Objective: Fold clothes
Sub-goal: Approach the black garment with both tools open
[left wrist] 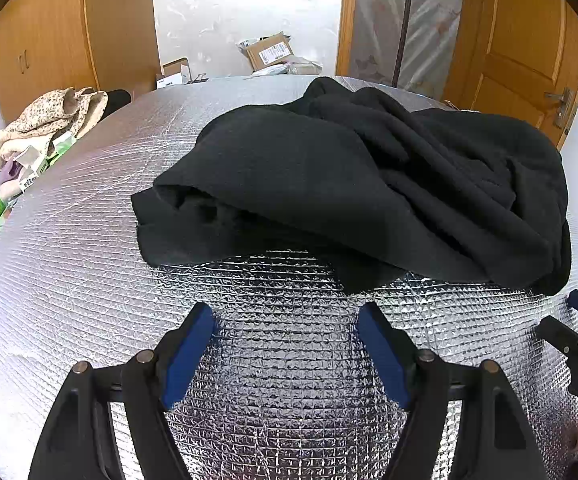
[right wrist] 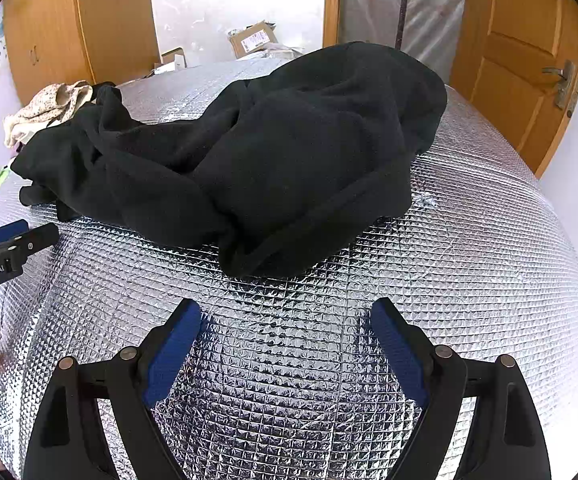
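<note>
Black garment [left wrist: 353, 184] lying crumpled on the silver foil mat [left wrist: 89, 264].
I am holding my left gripper [left wrist: 287, 314] and right gripper [right wrist: 287, 306] spread apart, empty, just short of it.

Daylight is flooding in from the overexposed white doorway opening [left wrist: 249, 8] beyond. The quilted silver foil table cover [left wrist: 89, 264] is glinting. The crumpled black fleece garment [right wrist: 289, 152] is losing detail. Fisheye edges are bending, corners vignetting.
</note>
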